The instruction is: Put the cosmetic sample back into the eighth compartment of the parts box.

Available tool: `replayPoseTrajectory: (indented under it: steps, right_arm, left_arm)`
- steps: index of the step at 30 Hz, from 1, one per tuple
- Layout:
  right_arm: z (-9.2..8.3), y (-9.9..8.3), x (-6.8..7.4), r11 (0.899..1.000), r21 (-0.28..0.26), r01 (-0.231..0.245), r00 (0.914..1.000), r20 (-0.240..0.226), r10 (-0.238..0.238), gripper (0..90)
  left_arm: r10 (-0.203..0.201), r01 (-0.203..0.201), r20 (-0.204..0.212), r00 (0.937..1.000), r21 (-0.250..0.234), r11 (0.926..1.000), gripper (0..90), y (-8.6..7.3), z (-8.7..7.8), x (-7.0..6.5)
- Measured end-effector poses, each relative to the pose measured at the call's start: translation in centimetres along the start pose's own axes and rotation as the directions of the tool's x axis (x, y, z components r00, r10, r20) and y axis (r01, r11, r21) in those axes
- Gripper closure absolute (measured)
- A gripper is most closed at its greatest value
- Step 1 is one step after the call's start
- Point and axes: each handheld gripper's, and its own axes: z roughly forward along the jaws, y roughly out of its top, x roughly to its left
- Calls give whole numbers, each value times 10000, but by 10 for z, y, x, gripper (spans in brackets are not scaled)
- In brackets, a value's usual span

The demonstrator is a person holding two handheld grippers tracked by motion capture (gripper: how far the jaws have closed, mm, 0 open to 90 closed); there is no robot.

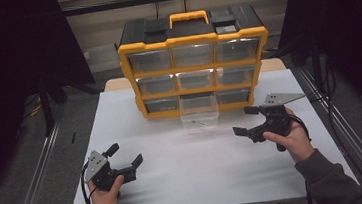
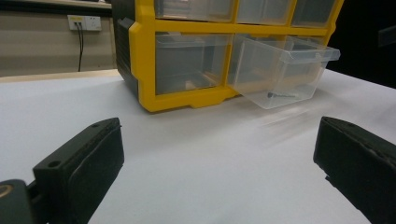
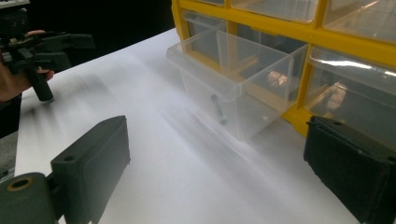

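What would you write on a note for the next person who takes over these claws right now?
Left claw: open, holding nothing, low over the white table at its near left.
Right claw: open, holding nothing, just right of the pulled-out drawer.
Things: the yellow organizer stands at the far side of the table. Its bottom middle drawer is pulled out, with a small dark screw lying inside.
Done: the drawer is open and the screw is in it.
Left: probably push the drawer back in; the right claw is nearest.

Clear glossy plastic drawer [image 3: 233,88]; yellow and black smooth plastic organizer [image 1: 194,65]; matt white counter [image 1: 200,165]; small dark metal screw [image 3: 218,109].
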Motion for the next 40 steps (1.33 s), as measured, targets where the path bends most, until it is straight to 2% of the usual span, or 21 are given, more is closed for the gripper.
replayPoseTrajectory:
  steps: [12, 24, 31, 34, 36, 40]
  right_arm:
    - [-17, -23, 5, 9996, -287, -76, 9998, 199, 81, 40]
    - [-32, -40, 3, 9981, -579, -207, 9990, 371, 229, 35]
    - [-41, -54, 2, 9959, -855, -294, 9977, 591, 345, 34]
    - [-47, -62, 0, 9950, -948, -305, 9960, 808, 383, 33]
    - [-50, -68, 0, 9948, -969, -320, 9943, 980, 415, 32]
    - [-58, -77, -3, 9935, -1060, -407, 9911, 1216, 536, 32]
  left_arm:
    - [39, -39, -24, 10000, 22, 10000, 18, 0, 0, 0]
    - [37, -37, -26, 10000, 9, 10000, 18, 0, 0, 0]
    - [42, -42, 1, 10000, -8, 10000, 18, 0, 0, 0]
    - [-58, 58, -48, 10000, -5, 10000, 18, 0, 0, -1]
    - [118, -118, -14, 9999, 70, 9999, 18, 0, 0, 0]
    - [39, -39, -45, 10000, 6, 10000, 18, 0, 0, 0]
